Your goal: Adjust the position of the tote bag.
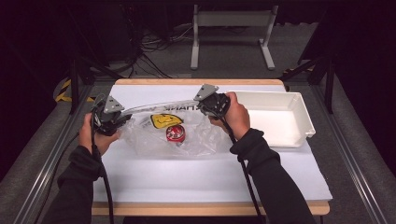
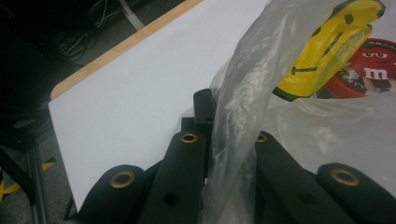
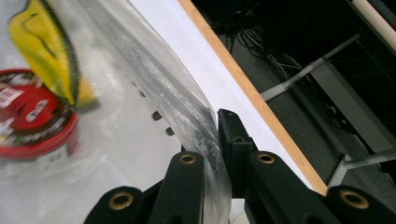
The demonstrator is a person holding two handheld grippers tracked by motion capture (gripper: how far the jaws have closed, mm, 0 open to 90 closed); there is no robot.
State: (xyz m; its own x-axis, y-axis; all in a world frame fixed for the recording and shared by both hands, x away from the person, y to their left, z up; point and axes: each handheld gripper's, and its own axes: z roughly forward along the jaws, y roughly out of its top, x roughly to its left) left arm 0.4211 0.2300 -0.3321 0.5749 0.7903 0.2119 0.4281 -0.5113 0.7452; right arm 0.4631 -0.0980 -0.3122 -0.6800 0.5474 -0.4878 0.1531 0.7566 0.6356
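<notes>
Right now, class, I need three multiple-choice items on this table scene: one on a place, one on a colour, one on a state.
1. Where is the white tray?
A. To the right of the plastic bag
B. Under the bag
C. On the floor

2. What colour is the round tin inside the bag?
A. Blue
B. Red
C. Green

3. How is the left claw?
A. Wide open above the bag
B. Lying in the tray
C. Shut on the bag's edge

Key: 1 A, the tray sits at the table's right side; 2 B, red shows through the film; 3 C, film is pinched between its jaws.
</notes>
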